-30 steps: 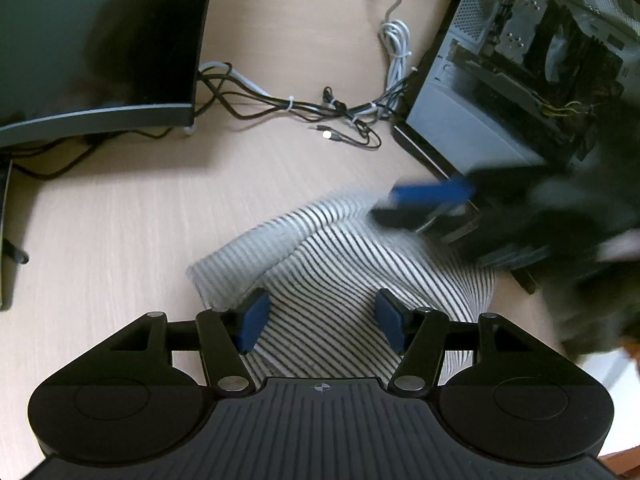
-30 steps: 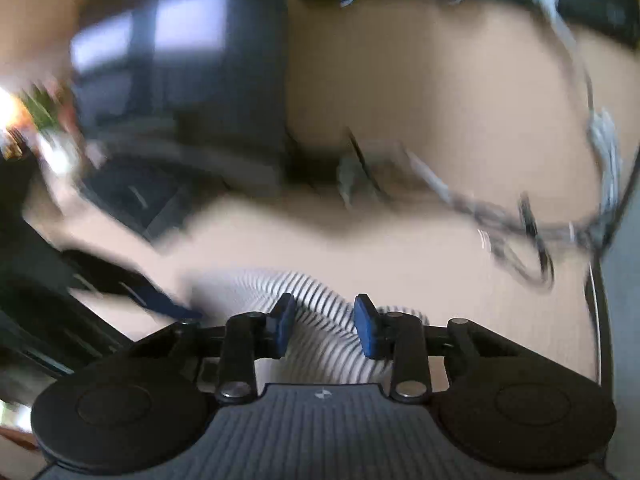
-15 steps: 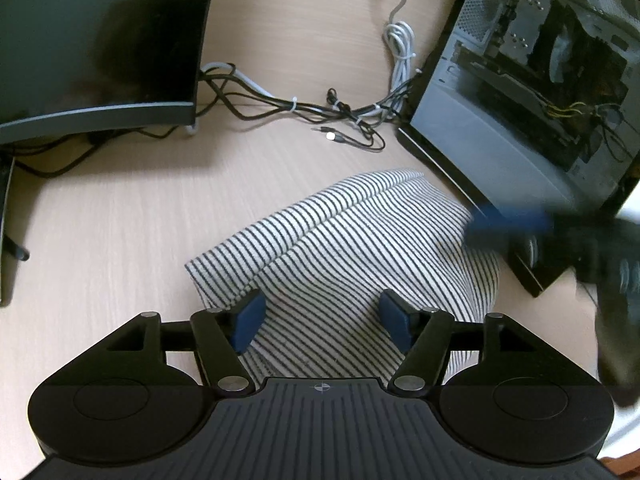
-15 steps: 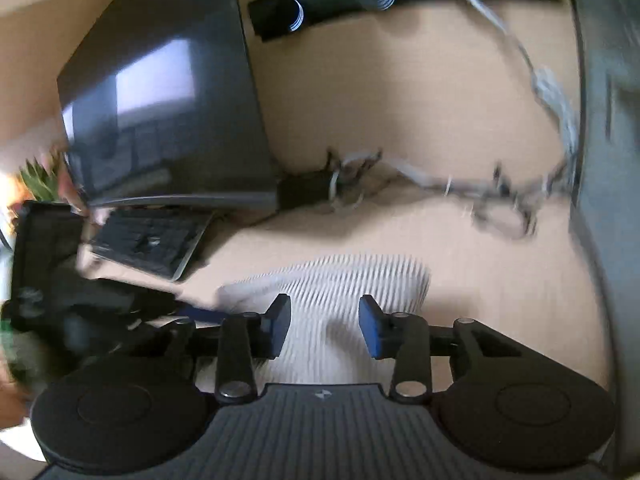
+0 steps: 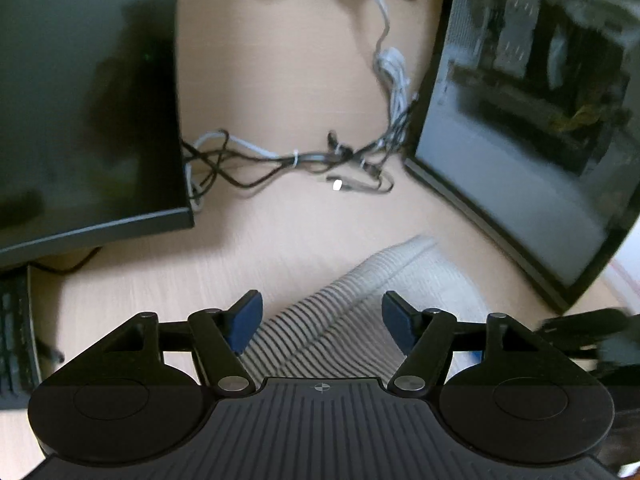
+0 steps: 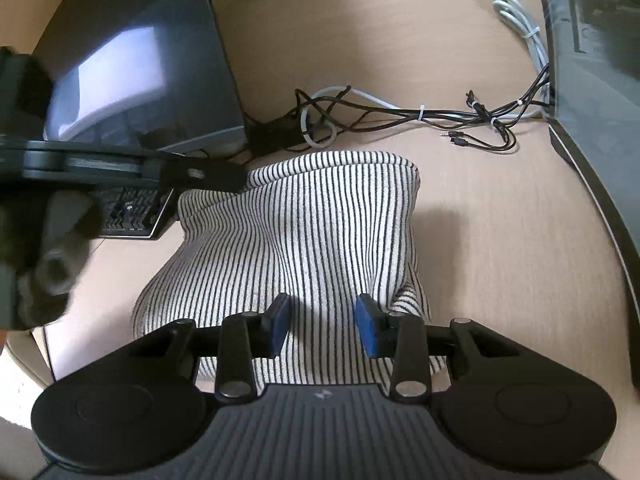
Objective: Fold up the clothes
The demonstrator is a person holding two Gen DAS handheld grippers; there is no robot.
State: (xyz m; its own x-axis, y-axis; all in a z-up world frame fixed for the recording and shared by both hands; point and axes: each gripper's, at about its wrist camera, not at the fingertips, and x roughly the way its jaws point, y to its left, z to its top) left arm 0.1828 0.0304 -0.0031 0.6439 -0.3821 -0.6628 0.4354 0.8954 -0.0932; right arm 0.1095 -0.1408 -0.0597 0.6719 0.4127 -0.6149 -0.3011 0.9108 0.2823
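Left wrist view: the left gripper (image 5: 322, 322) has its fingers (image 5: 244, 322) spread wide with nothing between them, held above the near end of the striped garment (image 5: 344, 320). The picture is blurred, so whether the pads touch the cloth cannot be told. The garment lies on the wooden worktop (image 5: 288, 60), its far rounded edge pointing toward the glass-sided computer case (image 5: 532, 128) on the right. A monitor (image 5: 84, 96) stands on the left, and a tangle of cables (image 5: 288, 160) lies between the two. Bare worktop is open ahead and to the left of the cloth.

Right wrist view: the right gripper (image 6: 323, 326) is likewise open and grips nothing; its fingers (image 6: 366, 330) sit over the garment's near edge. The garment appears as a compact bundle with a folded far edge, judged largely folded. The left gripper's dark body reaches in at the left, by the bundle's upper left corner. A keyboard (image 6: 132, 216) lies just beside the garment's left edge, the cables lie beyond its far edge, and the case bounds the right, with a strip of bare worktop between. Room for moving is judged tight on the left and freer on the right.
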